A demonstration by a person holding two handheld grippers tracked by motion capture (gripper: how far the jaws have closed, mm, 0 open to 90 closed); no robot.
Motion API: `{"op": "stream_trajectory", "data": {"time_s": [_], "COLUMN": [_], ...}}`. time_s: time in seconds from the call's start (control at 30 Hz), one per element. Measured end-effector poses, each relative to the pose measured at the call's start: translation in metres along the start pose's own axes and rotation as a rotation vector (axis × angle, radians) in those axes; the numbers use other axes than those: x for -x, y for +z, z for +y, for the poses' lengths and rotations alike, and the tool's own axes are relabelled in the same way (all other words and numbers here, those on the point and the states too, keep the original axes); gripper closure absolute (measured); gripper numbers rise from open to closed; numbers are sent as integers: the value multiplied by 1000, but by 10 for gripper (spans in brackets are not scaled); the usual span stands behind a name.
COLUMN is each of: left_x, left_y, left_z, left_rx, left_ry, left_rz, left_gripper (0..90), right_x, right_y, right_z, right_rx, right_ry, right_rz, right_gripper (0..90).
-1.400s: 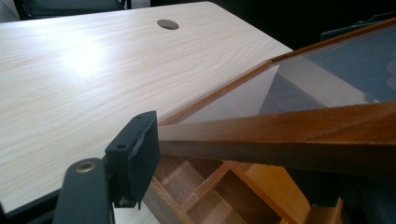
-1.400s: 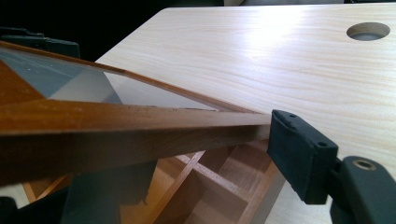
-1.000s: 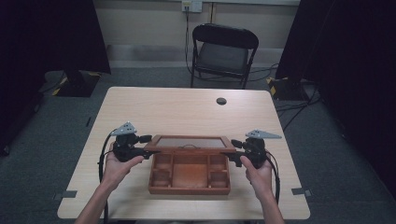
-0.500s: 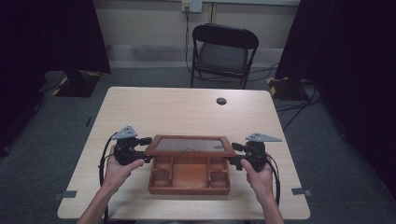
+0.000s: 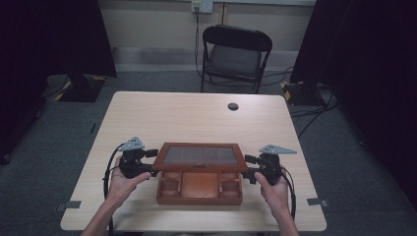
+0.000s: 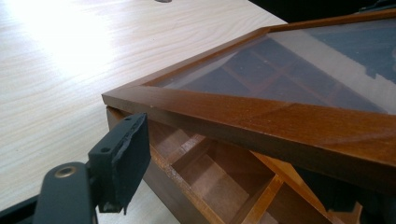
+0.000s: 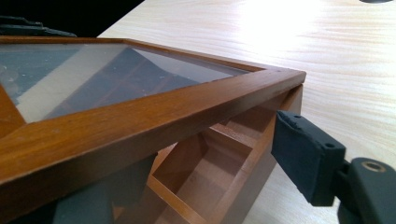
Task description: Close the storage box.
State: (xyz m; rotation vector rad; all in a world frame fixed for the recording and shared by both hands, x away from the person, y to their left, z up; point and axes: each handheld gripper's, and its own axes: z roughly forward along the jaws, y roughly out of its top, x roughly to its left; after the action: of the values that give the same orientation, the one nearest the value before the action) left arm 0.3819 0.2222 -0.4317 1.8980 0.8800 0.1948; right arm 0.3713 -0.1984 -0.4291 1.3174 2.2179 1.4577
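So I'm mid-way opening this wooden box (image 5: 199, 187): its glass lid (image 5: 199, 157) sits half raised between my left tongs (image 5: 147, 161) and right tongs (image 5: 250, 167). Left tongs just opened wide, right ones look loose too. Next: regrip lid, swing it back.

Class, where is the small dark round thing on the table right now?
In the high view the dark round thing lies near the table's far edge, right of centre, in front of the chair, well beyond the wooden box.

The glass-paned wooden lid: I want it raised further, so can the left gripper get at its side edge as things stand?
Probably yes: the left gripper sits right beside the glass-paned wooden lid, its jaws just opening, with nothing between it and the frame's edge.
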Motion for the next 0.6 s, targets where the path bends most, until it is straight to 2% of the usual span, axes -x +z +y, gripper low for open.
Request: {"op": "stream_trajectory", "data": {"time_s": [0.3, 0.6], "left_x": [-2, -2], "left_y": [1, 2], "left_z": [-4, -9], "left_rx": [-14, -9], "left_ry": [-1, -6], "left_rz": [9, 7], "left_gripper": [208, 204], "right_x": [3, 9], "right_y": [3, 1], "right_z": [-5, -8], "right_rx": [-29, -47], "right_ry": [7, 13], "right_rz": [-2, -22], "right_gripper": [301, 302]}}
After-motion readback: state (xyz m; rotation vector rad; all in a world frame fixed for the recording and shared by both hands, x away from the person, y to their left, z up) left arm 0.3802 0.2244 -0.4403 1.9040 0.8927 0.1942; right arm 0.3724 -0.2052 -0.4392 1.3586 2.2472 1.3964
